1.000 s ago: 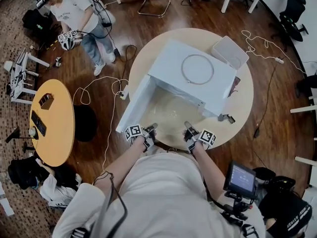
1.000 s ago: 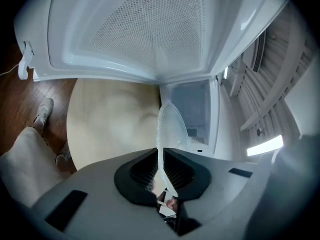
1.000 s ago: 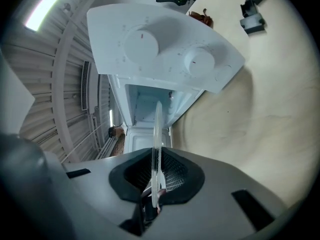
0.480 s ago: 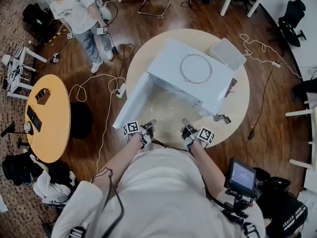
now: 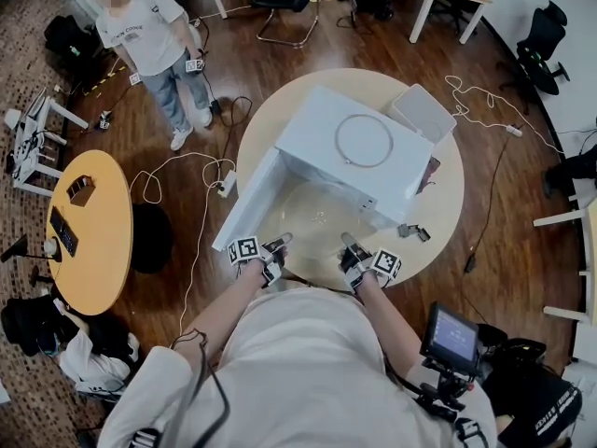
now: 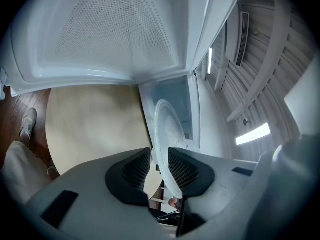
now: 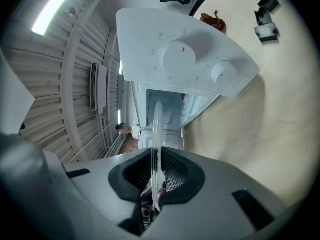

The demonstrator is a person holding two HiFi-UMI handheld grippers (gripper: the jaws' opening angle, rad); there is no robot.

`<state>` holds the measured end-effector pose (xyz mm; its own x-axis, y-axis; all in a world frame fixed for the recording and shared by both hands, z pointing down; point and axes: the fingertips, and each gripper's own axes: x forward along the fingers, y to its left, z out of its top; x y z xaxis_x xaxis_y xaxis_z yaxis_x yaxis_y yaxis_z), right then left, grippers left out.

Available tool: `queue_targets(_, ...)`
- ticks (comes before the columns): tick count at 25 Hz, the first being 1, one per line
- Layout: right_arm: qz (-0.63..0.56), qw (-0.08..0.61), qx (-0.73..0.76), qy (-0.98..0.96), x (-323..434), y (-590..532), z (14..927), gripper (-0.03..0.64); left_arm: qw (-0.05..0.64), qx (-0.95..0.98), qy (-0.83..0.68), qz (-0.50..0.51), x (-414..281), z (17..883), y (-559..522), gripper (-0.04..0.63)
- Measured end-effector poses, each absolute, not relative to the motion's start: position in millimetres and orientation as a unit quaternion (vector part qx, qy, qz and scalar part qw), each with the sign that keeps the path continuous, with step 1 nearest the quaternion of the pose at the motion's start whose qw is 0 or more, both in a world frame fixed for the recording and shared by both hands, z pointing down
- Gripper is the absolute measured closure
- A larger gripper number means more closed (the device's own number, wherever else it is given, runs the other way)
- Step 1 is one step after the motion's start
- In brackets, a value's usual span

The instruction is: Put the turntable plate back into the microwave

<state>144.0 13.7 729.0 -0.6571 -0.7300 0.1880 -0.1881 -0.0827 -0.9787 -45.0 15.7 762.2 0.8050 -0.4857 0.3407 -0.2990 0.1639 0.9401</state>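
1. The left gripper (image 6: pixel 159 168) jaws have just been opening, and the edge of the glass plate (image 6: pixel 167 134) sits loose between them.
2. The right gripper (image 7: pixel 156 176) jaws pinch the plate's other edge tight.
3. The plate hangs just in front of the microwave (image 5: pixel 359 147), at its open mouth, beside its open door (image 5: pixel 244 203).

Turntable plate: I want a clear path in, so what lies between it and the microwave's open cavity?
Nothing. In the left gripper view the turntable plate faces the open microwave cavity with no object between.
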Motion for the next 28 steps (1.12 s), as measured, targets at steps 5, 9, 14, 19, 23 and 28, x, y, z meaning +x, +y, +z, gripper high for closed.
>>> queue_targets(5,-0.643,0.218,-0.356,0.642,145,14,721,0.583,0.695,0.649,-0.299,-0.072,-44,751,7,0.484)
queue_targets(9,-0.643,0.228,-0.350,0.642,145,14,715,0.583,0.695,0.654,-0.291,-0.064,-36,748,8,0.472)
queue_targets(14,-0.646,0.238,-0.347,0.637,143,15,715,0.583,0.699,0.656,-0.275,-0.073,-24,741,7,0.472)
queue_targets(19,-0.647,0.233,-0.343,0.639,137,13,713,0.583,0.702,0.646,-0.280,-0.108,-27,736,-2,0.472)
queue_targets(23,-0.648,0.240,-0.329,0.643,129,9,707,0.583,0.705,0.639,-0.281,-0.124,-31,733,-9,0.473)
queue_targets(28,-0.657,0.256,-0.310,0.638,126,4,707,0.583,0.706,0.639,-0.269,-0.143,-29,724,-18,0.476)
